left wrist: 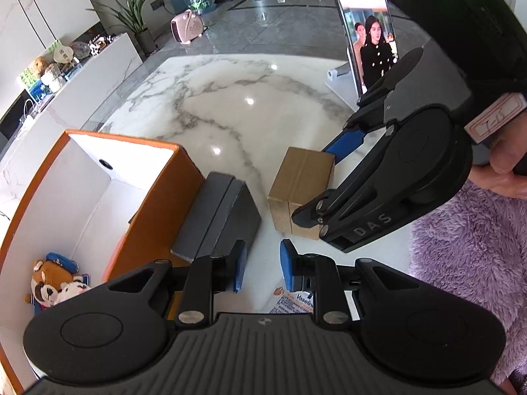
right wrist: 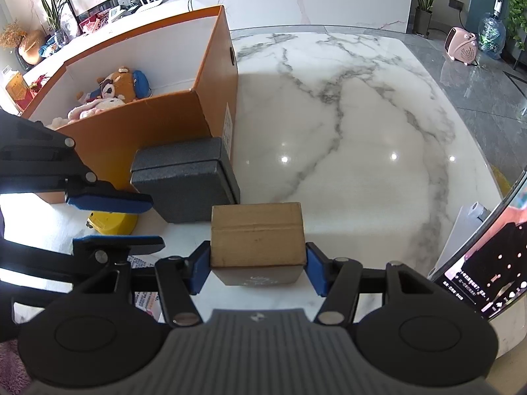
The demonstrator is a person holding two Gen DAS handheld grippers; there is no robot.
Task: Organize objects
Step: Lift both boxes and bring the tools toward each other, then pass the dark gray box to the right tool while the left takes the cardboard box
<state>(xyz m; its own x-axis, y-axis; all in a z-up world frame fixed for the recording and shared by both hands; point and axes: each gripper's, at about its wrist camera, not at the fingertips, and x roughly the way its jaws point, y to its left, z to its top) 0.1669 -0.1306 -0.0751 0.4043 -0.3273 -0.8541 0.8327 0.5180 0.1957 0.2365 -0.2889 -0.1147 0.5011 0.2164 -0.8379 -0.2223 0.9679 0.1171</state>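
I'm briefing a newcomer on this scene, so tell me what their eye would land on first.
The big orange box stands at the table's left, with plush toys in its far corner. Near the front edge of the marble table, the right tool clamps a small brown box, with a grey box between it and the orange one. A phone playing video stands on the right.

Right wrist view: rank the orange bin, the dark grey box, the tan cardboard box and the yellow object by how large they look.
1. orange bin, clearly largest.
2. and 3. dark grey box and tan cardboard box look similar; the tan one is nearer the camera, so no ranking.
4. yellow object, smallest, though partly hidden by a finger of the left gripper.
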